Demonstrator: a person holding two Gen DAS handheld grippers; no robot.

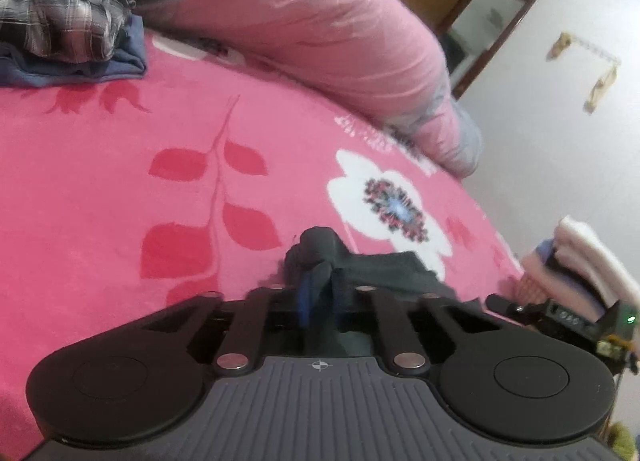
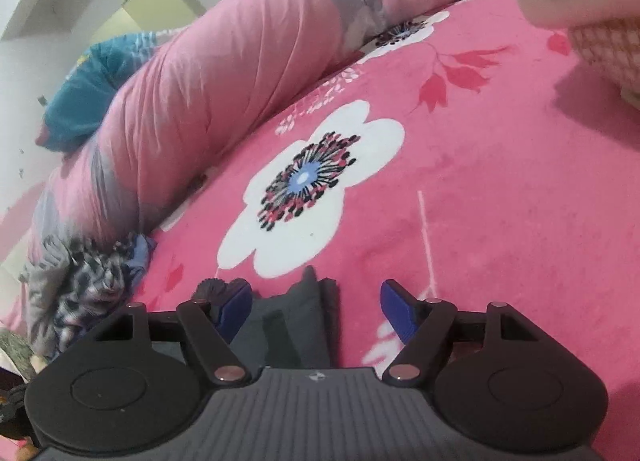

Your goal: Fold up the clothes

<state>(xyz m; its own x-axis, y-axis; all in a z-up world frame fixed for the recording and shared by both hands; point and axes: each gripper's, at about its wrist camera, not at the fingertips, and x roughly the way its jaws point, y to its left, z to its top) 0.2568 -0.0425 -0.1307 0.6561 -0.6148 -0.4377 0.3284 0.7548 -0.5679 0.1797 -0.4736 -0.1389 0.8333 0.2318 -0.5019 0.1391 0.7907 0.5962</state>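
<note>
A dark grey garment (image 1: 384, 269) lies low on the pink flowered bedspread (image 1: 100, 181). My left gripper (image 1: 318, 293) is shut on a bunched edge of it, and the cloth sticks up above the blue pads. In the right wrist view the same dark garment (image 2: 296, 321) lies between the fingers of my right gripper (image 2: 316, 309), which is open, its blue pads (image 2: 396, 313) wide apart. I cannot tell if they touch the cloth.
A rolled pink and grey quilt (image 1: 300, 21) lies along the far side of the bed. A pile of plaid and blue clothes (image 1: 60, 13) sits at the far left, also in the right wrist view (image 2: 80, 285). Folded clothes (image 1: 580, 257) are stacked at the right.
</note>
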